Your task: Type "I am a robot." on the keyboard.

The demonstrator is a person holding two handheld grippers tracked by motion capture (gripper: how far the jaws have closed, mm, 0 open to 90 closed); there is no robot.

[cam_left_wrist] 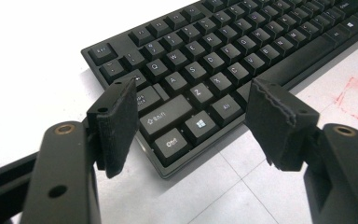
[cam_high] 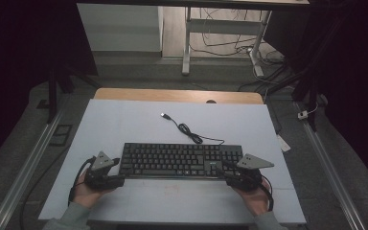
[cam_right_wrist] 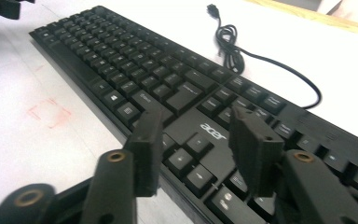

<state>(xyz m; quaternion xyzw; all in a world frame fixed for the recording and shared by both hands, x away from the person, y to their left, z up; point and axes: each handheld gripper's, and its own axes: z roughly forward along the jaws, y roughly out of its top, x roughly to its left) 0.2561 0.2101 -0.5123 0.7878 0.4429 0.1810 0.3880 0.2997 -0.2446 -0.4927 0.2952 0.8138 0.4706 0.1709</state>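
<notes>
Black grippers (cam_high: 104,175) — grey-green sleeves (cam_high: 72,216)

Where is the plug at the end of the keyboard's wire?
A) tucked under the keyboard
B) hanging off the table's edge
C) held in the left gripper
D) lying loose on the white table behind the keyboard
D: the USB plug lies free on the white table behind the keyboard, its cable curling back to it, and both grippers are open at the keyboard's near corners.
</notes>
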